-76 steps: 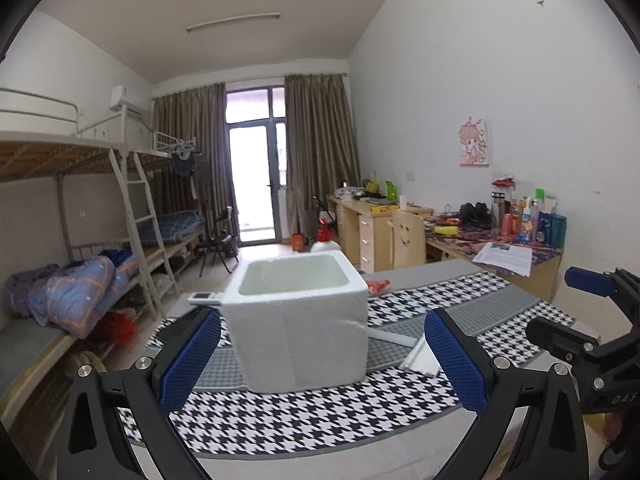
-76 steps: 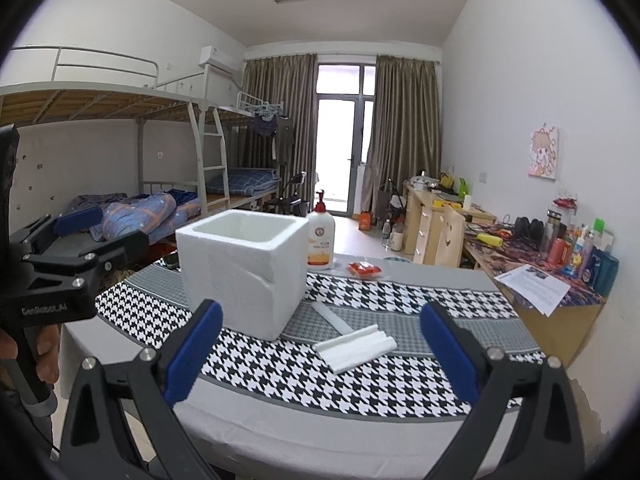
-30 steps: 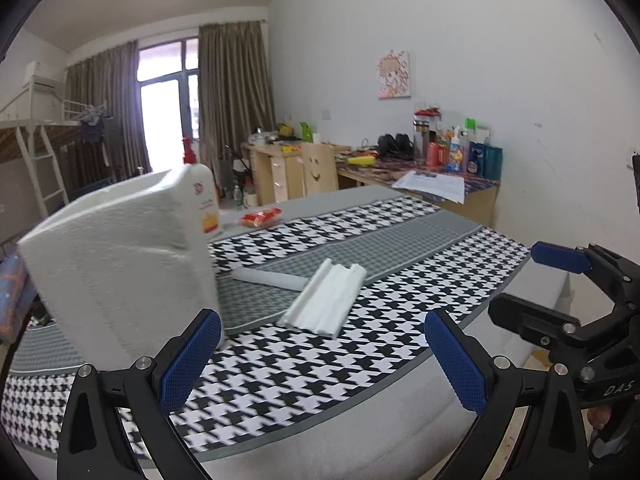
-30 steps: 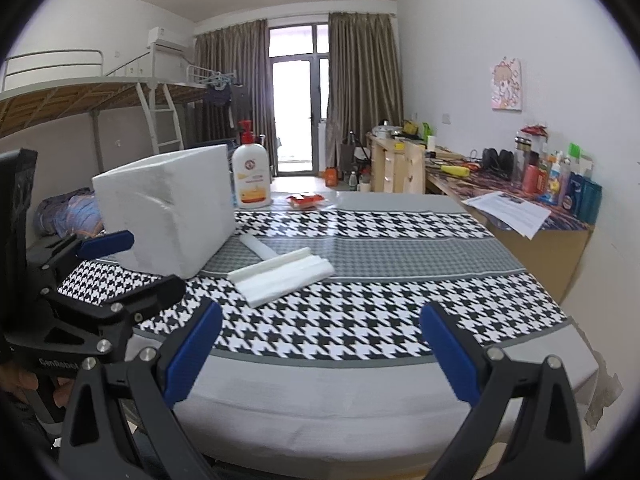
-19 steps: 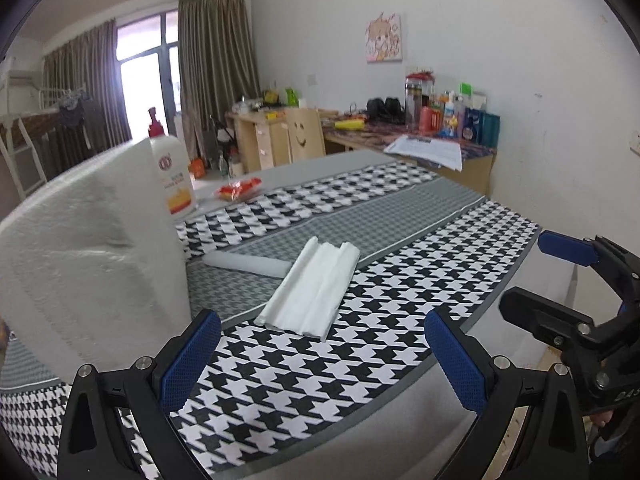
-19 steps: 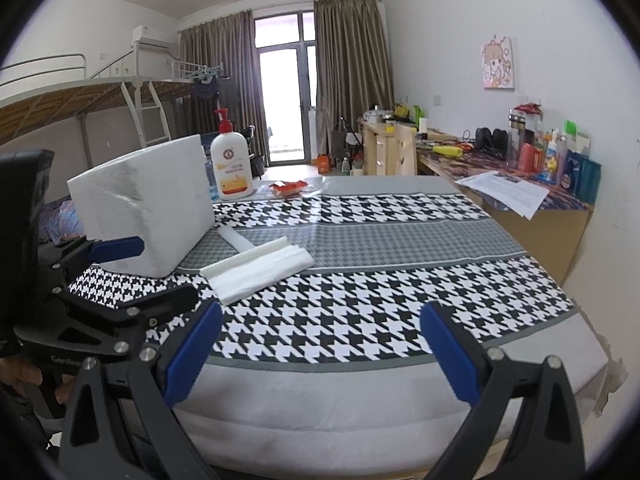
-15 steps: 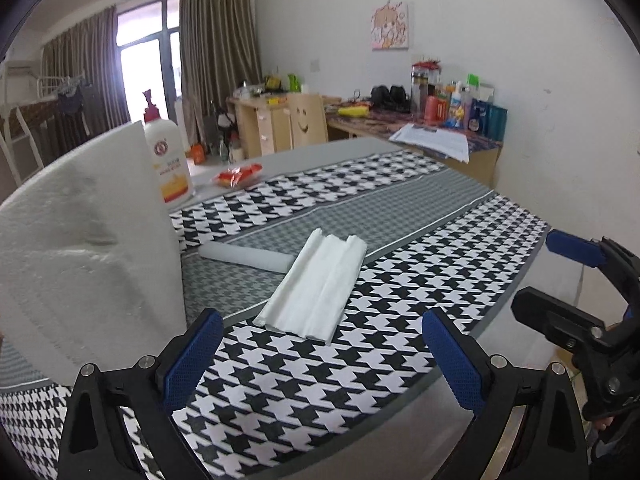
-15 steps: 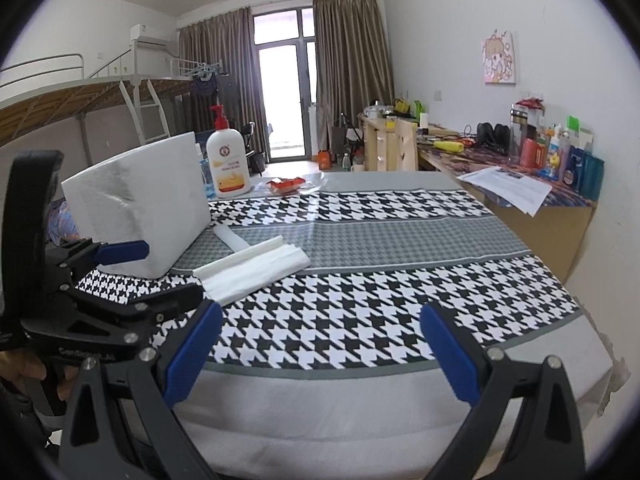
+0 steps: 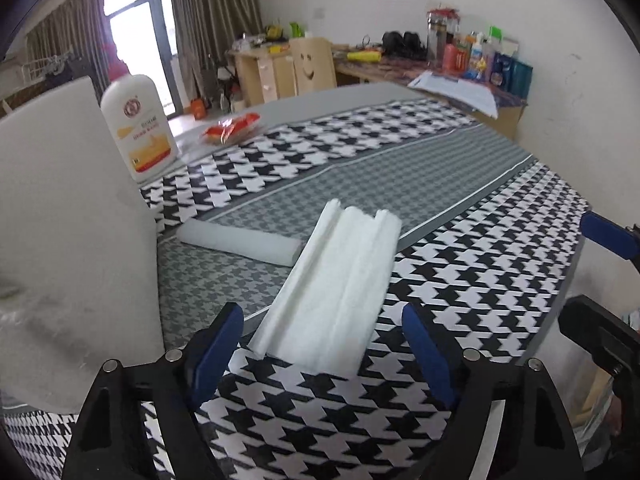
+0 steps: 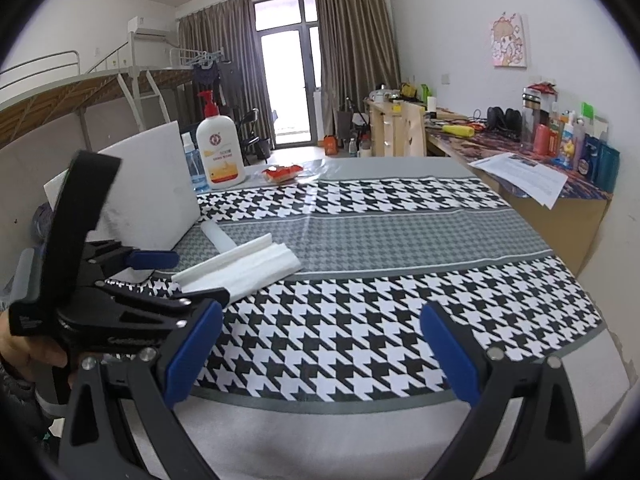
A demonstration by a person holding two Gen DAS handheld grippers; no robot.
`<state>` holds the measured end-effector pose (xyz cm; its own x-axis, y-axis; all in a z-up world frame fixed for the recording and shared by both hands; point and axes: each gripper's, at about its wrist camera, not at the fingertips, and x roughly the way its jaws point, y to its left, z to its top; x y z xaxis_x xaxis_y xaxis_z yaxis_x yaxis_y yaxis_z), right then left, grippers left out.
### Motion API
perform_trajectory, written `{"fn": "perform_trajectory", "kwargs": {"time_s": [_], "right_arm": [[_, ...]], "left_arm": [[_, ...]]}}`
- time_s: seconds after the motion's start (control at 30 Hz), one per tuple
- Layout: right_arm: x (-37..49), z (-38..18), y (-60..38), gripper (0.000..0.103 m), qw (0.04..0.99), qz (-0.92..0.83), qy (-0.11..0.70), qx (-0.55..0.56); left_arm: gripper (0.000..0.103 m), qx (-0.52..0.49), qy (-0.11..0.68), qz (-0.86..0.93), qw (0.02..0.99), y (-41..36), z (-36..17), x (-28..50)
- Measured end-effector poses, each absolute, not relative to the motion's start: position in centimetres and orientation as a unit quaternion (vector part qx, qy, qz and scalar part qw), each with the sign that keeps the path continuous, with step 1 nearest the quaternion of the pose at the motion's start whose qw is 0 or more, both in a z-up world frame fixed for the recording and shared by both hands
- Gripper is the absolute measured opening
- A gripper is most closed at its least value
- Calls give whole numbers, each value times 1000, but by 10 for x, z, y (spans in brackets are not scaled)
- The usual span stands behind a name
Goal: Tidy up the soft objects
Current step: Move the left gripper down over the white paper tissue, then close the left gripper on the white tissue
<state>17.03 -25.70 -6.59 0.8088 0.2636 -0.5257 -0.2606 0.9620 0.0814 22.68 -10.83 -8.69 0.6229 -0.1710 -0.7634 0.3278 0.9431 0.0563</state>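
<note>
Dormitory room, bunk beds [image 10: 100, 92] running along one wall, cluttered desk [image 10: 532, 168] along the other.

Table [image 10: 360, 436]: wearing a houndstooth cloth [image 10: 380, 240] with a grey band crossing its middle; a plain grey strip is showing along the near edge, and the cloth's right half is lying bare out to the right edge.

Foam box [image 9: 68, 240]: white, standing at the left side of the table, filling the left of the left wrist view.

Foam sheet, folded [image 9: 336, 280]: white, lying flat on the cloth toward the near edge, just right of the box; also showing in the right wrist view [image 10: 244, 266].

Foam roll [image 9: 240, 242]: white, lying behind the sheet, one end touching or nearly touching it.

Lotion bottle [image 10: 219, 152]: standing toward the far left corner, behind the box, with a red packet [image 10: 282, 172] beside it.

Left tongs [image 9: 322, 346]: gaping wide, gripping nothing, hovering low over the near edge with the sheet's near end lying between the blue pads; contact cannot be judged.

Right tongs [image 10: 320, 352]: gaping wide, gripping nothing, hanging over the near edge above bare cloth, right of the left tongs and well apart from the sheet.
</note>
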Motion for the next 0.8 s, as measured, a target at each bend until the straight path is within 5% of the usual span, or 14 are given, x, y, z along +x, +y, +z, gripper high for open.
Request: {"fn": "perform_trajectory", "kwargs": {"time_s": [0.33,0.67,0.8], "right_arm": [[182,-68,-260,100,948,141,287,1],[187,-70,-263,100,947,139,290,7],[183,-70,-264,100,948,137,289,9]], "left_arm": [[59,99,433,-147,884,-113,-97,240],[10,100,432,-161,882,-116,-94,239],[8,104,424,-166,884,-117,-93,236]]}}
